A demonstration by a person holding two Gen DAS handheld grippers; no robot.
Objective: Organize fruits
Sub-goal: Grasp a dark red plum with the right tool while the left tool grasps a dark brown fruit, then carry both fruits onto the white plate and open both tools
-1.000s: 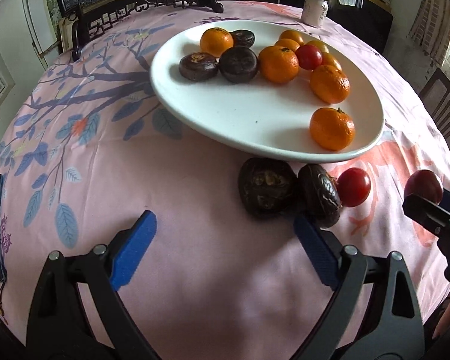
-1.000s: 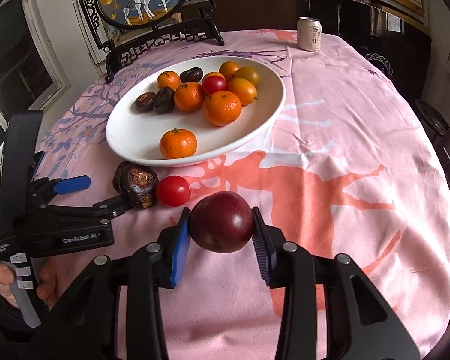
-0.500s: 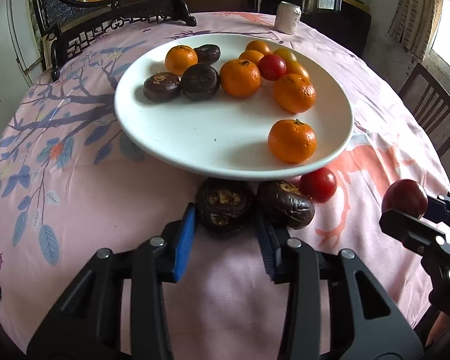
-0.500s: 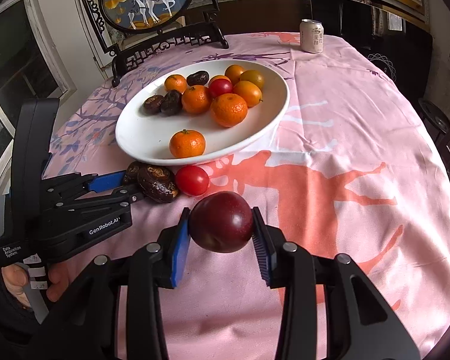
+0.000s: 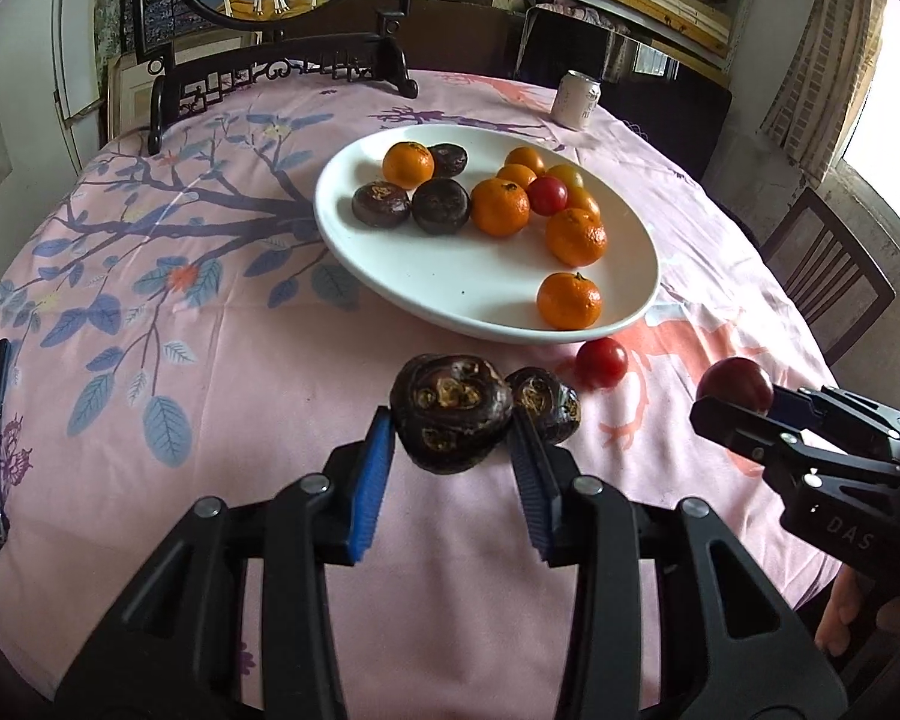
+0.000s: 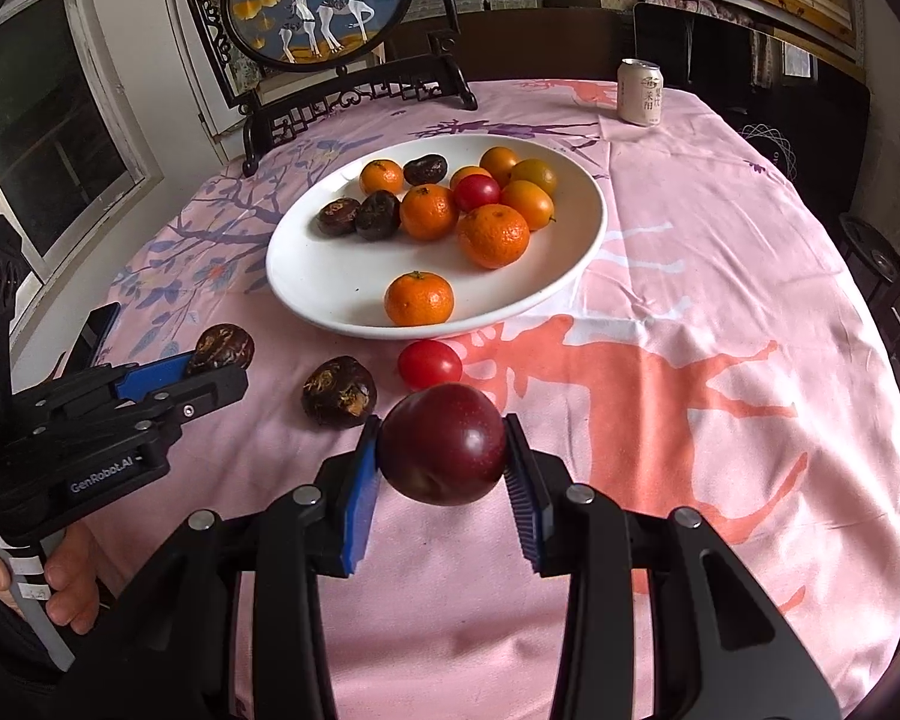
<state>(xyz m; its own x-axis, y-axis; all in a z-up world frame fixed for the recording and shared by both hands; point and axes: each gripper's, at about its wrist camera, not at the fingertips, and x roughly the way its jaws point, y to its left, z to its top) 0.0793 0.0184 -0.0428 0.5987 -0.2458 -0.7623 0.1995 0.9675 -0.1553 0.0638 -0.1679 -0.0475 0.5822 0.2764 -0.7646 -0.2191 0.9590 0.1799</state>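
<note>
The left tongs [image 5: 453, 447] pinch a wrinkled, dark brown round fruit [image 5: 450, 414] between their blue pads, lifted clear of the pink, tree-printed cloth that covers the round surface [image 5: 210, 396]. The right wrist view shows these same tongs [image 6: 210, 369] off to the left with the fruit [image 6: 222, 347] at their tip. A second wrinkled dark brown fruit [image 5: 546, 402] lies on the cloth just beyond and right of the held one, and a small red tomato [image 5: 601, 363] sits beside it, close to the near rim of the wide white oval plate [image 5: 450, 282]. The right tongs [image 6: 444, 462] are clamped on a glossy dark red plum [image 6: 442, 443], held above the cloth on the near side of the tomato [image 6: 429, 364]. On the plate lie several orange mandarins [image 5: 500, 207], three more dark brown fruits [image 5: 441, 205] toward its far left, and one red tomato [image 5: 547, 195] among the mandarins; a single mandarin [image 5: 569, 301] rests apart near the front rim. A pale drink can [image 6: 640, 92] stands upright at the far side of the surface, and a carved black stand with a round deer picture [image 6: 318, 0] stands behind the plate.
</note>
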